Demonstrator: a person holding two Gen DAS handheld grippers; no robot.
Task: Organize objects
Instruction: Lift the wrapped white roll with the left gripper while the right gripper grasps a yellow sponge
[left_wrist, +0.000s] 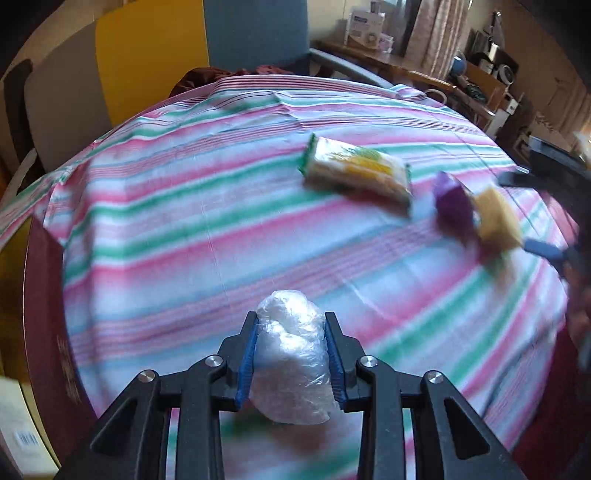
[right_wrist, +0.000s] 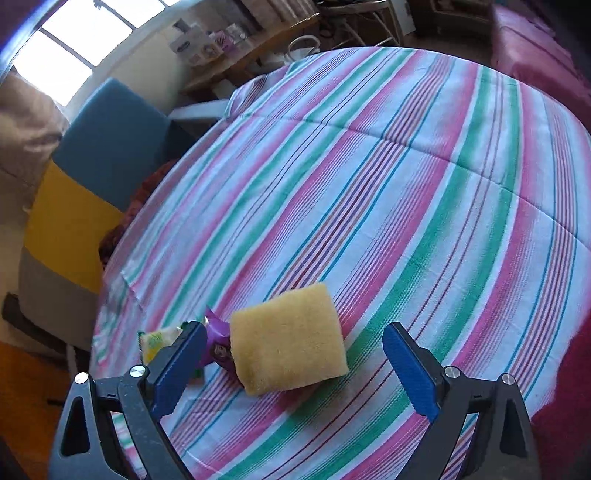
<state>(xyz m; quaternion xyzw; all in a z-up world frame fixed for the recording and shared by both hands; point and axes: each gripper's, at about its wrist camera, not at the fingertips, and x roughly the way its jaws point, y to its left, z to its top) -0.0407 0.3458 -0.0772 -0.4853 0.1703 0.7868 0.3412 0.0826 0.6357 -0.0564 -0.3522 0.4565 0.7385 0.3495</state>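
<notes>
your left gripper (left_wrist: 291, 363) is squeezed onto a crumpled clear plastic bag (left_wrist: 291, 354). both blue pads (left_wrist: 248, 360) press into the sides of the bag, and the bag bulges out in front of them and below them. the bag is held over the striped cloth (left_wrist: 221, 229) that covers the table.

your right gripper (right_wrist: 295, 373) is spread wide. its two blue fingers (right_wrist: 410, 373) stand well apart and hold nothing. the yellow sponge (right_wrist: 290, 347) sits on the cloth between them, closer to the left finger. you cannot tell if that finger touches it. a small purple packet (right_wrist: 217, 345) lies touching the sponge on its left side, right by that finger.

from the left wrist camera, the purple packet (left_wrist: 452, 203) and the sponge (left_wrist: 496, 219) are side by side at the far right of the table, and they look blurry. a packet with green ends and yellow print (left_wrist: 356, 171) lies flat on the cloth near them, a bit further back. a blue chair (right_wrist: 110, 147) stands just past the table edge.
</notes>
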